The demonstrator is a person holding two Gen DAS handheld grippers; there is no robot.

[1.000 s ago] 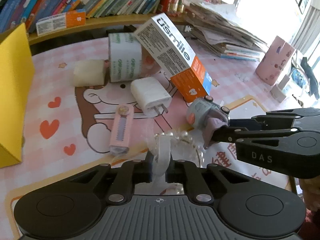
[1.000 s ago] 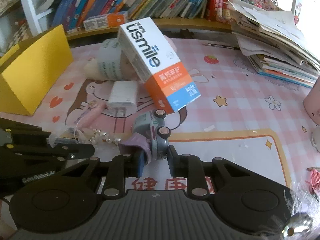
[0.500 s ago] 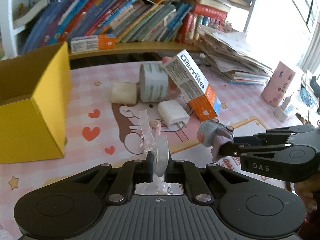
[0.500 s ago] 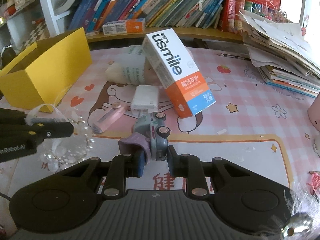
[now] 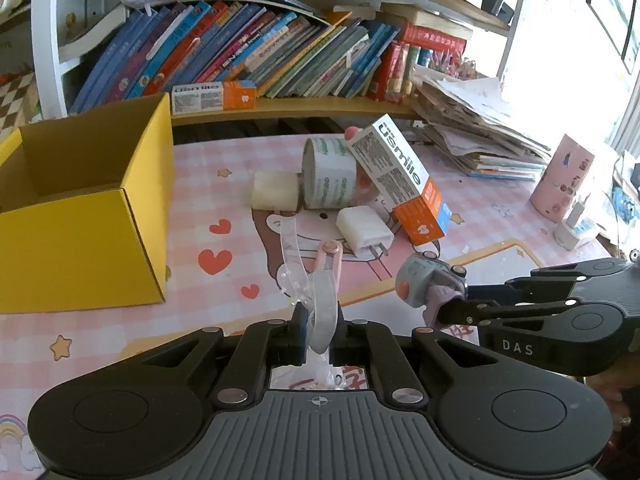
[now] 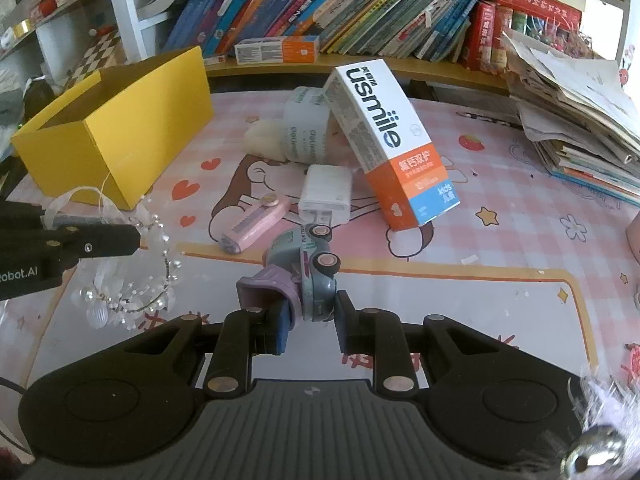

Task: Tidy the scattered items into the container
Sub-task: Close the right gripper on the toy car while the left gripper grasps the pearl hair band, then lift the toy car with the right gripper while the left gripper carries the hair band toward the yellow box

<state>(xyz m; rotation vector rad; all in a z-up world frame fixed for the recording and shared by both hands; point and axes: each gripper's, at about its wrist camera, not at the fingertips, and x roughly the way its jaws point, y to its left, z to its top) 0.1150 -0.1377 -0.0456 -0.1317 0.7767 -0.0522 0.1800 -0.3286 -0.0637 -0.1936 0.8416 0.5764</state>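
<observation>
My left gripper (image 5: 318, 330) is shut on a white ribbon-and-pearl hair ornament (image 5: 316, 300), held above the mat; it dangles below the fingers in the right wrist view (image 6: 128, 280). My right gripper (image 6: 310, 320) is shut on a grey-blue toy car (image 6: 308, 264) with a purple part, lifted off the mat; it also shows in the left wrist view (image 5: 424, 284). The open yellow box (image 5: 80, 216) stands at the left. A pink clip (image 6: 256, 226), white charger (image 6: 326, 194), usmile carton (image 6: 384, 140), tissue roll (image 5: 328, 178) and cream block (image 5: 274, 190) lie on the mat.
A bookshelf ledge (image 5: 296, 106) with a small carton runs along the back. A stack of papers and books (image 6: 576, 120) sits at the right. A pink cup (image 5: 562, 178) stands at the far right.
Both grippers have risen and pulled back from the mat with their items. The hair ornament now hangs free, and the yellow box has come more fully into view.
</observation>
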